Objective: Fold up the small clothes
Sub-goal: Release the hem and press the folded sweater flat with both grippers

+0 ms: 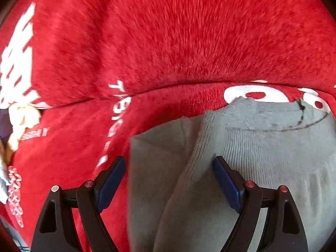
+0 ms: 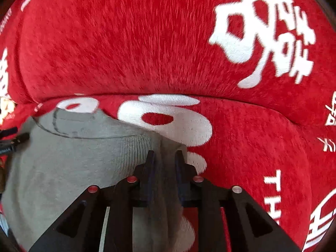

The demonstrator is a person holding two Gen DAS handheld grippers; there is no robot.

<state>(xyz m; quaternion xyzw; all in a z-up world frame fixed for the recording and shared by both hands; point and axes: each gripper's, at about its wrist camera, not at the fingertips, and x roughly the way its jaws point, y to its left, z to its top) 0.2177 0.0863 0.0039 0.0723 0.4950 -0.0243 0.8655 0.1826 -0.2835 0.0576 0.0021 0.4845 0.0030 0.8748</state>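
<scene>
A small grey knit garment [image 1: 241,159] lies flat on a red plush cover, its ribbed collar toward the far side. My left gripper [image 1: 169,163] is open, its blue pads straddling the garment's left edge and a folded flap, close above the cloth. In the right wrist view the same grey garment [image 2: 69,163] fills the lower left. My right gripper [image 2: 164,157] is shut on the garment's right edge, a fold of grey cloth pinched between the pads.
The red plush cover [image 1: 168,31] with white lettering [image 2: 262,27] spans both views, with a seam or fold line running across behind the garment. A cream and dark object [image 1: 21,121] sits at the left edge. The other gripper's black tip [image 2: 12,140] shows at left.
</scene>
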